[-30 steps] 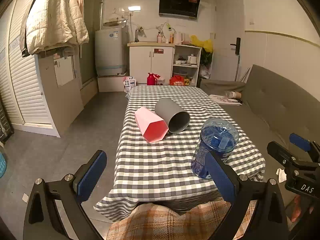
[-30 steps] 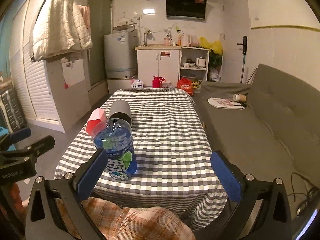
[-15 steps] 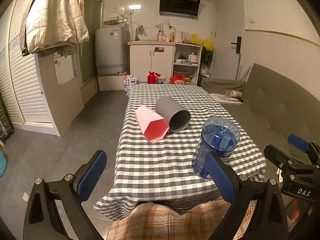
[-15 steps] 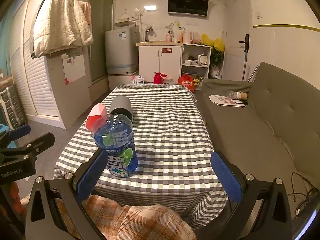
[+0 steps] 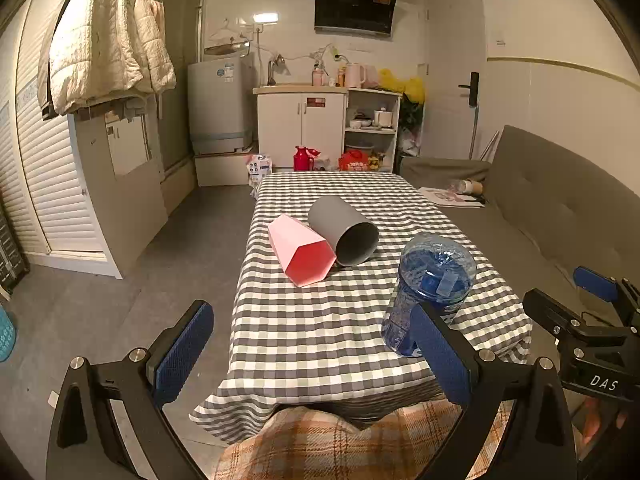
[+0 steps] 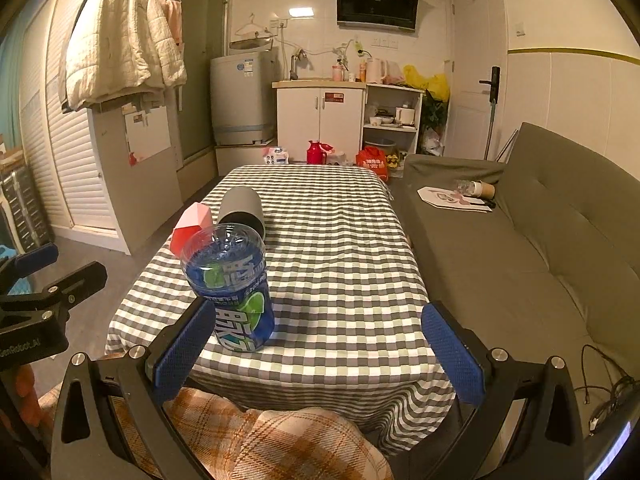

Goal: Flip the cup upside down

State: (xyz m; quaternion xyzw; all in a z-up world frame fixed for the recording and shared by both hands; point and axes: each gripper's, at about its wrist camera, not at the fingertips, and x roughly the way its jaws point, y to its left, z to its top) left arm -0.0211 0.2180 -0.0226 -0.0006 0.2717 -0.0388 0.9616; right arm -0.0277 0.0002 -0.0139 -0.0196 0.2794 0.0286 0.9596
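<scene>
While both grippers, left (image 5: 310, 348) and right (image 6: 320, 350), hang short of the bench (image 5: 320, 340) with jaws open, the pink cup (image 5: 300, 250) lying beside the grey cup (image 5: 344, 230) could roll off if nudged.

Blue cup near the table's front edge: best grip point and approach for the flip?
Grip the blue cup across its mid-body, coming in level from the front with the right gripper. It stands upright and round, with clear sides, so open jaws could probably straddle it and roll over.
</scene>
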